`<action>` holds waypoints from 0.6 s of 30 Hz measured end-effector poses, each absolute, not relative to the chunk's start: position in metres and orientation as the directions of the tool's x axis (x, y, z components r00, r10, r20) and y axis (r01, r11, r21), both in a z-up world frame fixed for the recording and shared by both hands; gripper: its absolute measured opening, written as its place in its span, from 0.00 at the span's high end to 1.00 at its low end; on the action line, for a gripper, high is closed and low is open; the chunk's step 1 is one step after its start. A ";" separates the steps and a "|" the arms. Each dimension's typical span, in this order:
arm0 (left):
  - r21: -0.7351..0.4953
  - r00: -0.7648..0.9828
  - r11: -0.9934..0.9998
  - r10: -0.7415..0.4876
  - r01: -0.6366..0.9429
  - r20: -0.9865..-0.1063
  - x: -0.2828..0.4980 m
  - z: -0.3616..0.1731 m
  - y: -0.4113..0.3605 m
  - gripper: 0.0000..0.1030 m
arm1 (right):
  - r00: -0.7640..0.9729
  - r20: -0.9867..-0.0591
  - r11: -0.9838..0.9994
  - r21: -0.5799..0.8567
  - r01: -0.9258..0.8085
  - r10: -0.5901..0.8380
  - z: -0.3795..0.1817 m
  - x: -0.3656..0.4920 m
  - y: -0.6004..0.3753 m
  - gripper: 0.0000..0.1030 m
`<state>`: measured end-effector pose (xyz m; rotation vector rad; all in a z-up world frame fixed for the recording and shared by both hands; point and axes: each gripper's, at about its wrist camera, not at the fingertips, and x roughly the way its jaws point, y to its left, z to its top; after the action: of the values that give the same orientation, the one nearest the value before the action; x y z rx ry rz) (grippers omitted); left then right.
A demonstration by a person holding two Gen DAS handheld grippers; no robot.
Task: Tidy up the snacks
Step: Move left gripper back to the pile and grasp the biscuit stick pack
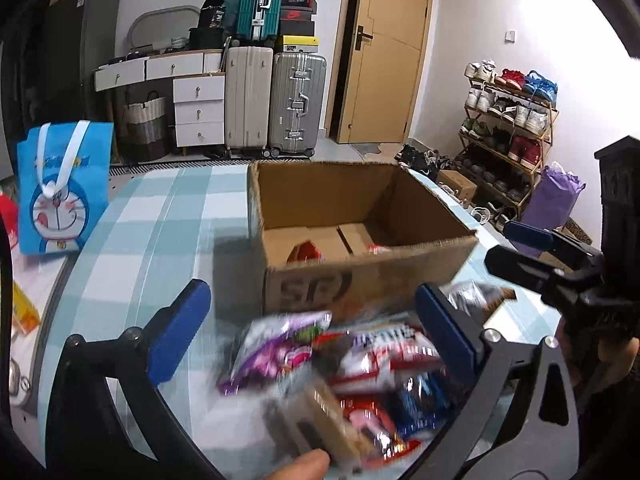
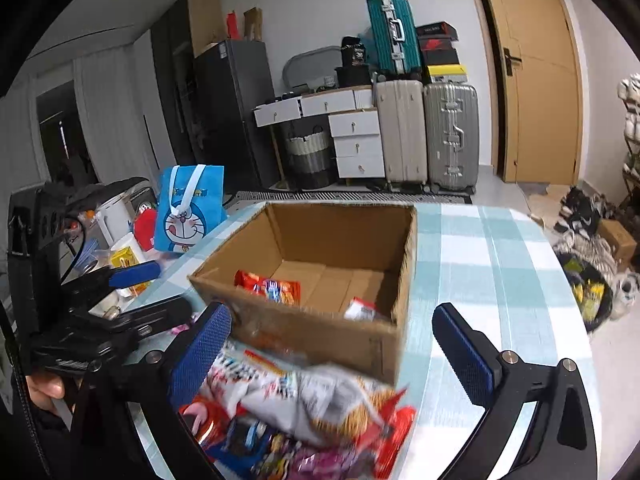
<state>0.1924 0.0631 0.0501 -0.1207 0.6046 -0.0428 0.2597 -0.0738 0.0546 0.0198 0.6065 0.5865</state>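
Room: bedroom-ish, suitcases (image 1: 276, 100) and shoe rack (image 1: 508, 128) at back, out of the way.
Table (image 2: 500, 264): round, teal check cloth, work surface.
Box (image 1: 360, 216): cardboard, open top, mid-table, prob. the drop target; two packets already inside.
Snack pile (image 1: 340, 372): loose, blurred, just in front of box, within reach.
L gripper (image 1: 312, 332): spread wide over pile, nothing held.
R gripper (image 2: 340, 344): same, wide apart, empty.

Left tongs (image 1: 316, 326) wide open; right tongs (image 2: 332, 350) wide open
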 end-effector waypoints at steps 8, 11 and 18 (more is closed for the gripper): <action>-0.119 0.794 0.992 -0.042 -0.038 -0.607 0.149 0.028 0.072 0.01 | 0.659 -0.589 0.875 0.208 -0.436 0.468 0.045 0.231 -0.093 0.00; -0.124 0.783 0.991 -0.041 -0.046 -0.621 0.139 0.021 0.071 0.01 | 0.646 -0.618 0.885 0.200 -0.421 0.447 0.037 0.222 -0.098 0.00; -0.131 0.772 0.990 -0.044 -0.052 -0.634 0.124 0.013 0.064 0.01 | 0.608 -0.666 0.887 0.192 -0.421 0.433 0.017 0.203 -0.101 0.00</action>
<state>0.1241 0.0641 0.0129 -0.1446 0.6887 0.0046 0.2028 -0.1006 0.0166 0.0164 0.7736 0.4929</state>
